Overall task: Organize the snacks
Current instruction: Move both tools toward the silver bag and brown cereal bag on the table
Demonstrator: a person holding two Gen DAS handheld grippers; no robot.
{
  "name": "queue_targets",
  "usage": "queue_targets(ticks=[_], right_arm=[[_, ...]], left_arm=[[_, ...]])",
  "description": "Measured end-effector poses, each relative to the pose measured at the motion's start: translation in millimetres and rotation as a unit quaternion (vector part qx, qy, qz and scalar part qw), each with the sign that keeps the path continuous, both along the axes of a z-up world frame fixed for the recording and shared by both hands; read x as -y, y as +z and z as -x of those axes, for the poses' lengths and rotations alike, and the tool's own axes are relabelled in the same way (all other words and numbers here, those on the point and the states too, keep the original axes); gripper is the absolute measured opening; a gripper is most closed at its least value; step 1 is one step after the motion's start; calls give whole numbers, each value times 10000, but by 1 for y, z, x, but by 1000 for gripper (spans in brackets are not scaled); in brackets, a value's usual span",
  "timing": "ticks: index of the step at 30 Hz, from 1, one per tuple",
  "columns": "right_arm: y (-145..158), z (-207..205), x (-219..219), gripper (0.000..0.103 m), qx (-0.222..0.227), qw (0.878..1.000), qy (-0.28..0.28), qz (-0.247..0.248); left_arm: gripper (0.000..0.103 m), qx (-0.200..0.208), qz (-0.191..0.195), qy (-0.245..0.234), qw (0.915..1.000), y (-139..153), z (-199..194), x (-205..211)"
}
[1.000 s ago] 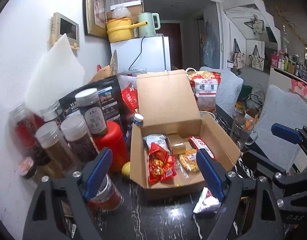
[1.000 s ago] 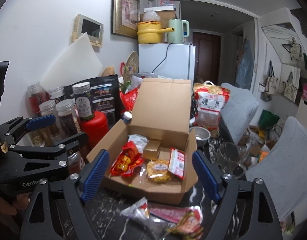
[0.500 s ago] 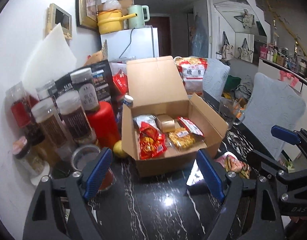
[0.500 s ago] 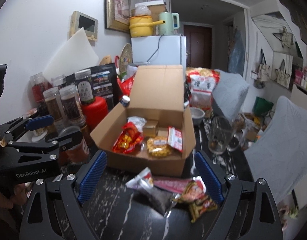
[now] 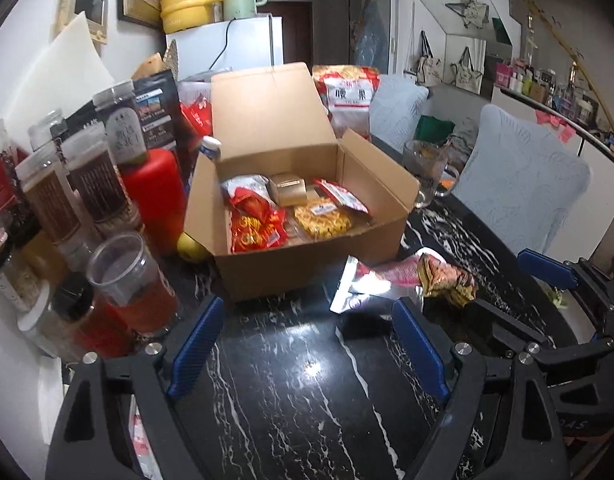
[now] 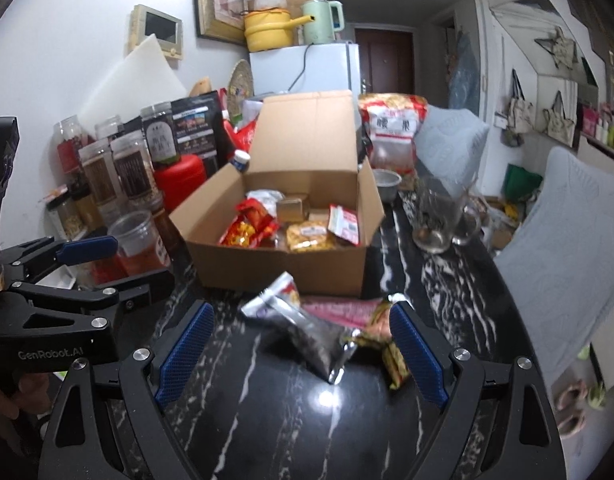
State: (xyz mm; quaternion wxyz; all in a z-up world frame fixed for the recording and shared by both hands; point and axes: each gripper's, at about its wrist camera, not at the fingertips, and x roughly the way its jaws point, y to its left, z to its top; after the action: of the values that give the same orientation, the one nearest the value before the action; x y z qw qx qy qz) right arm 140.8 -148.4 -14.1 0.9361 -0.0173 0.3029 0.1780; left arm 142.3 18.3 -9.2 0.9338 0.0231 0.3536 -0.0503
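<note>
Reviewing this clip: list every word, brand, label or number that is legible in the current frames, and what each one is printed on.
"GenRobot.AI": on the body of the left tongs, seen from the right wrist.
"腰果": white label of the red-topped snack bag behind the cardboard box.
"DAS": partial lettering on the right tongs' body, seen from the left wrist.
Jar labels, the black pouch and the packets in the box: printed, but too blurred to read.

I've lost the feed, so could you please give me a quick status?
Both hand-held grippers open, empty: left, right. Cardboard box open, part-filled. Loose snack packets on table before it. Nothing blocking.
</note>
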Motion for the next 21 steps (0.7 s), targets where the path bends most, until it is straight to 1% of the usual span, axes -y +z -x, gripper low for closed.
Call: queue_targets(ticks=[3,11,16,21], right_arm=[[-11,-2,8,90,-111,9999,-67,-39],[-41,-17,27,90,-420,9987,-259,101],[-55,-29,42,90,-530,9982,-276,49],[-66,-43,63,90,-600,9974,-388,58]], left_arm=[[86,-138,41,-36,9999,-9,-4,5],[86,-609,152,-23,9980,-40,-23,22],[86,-882,458,67,9950,-58,-37,32],[86,-1015,654,147,9926,-67,-56,42]])
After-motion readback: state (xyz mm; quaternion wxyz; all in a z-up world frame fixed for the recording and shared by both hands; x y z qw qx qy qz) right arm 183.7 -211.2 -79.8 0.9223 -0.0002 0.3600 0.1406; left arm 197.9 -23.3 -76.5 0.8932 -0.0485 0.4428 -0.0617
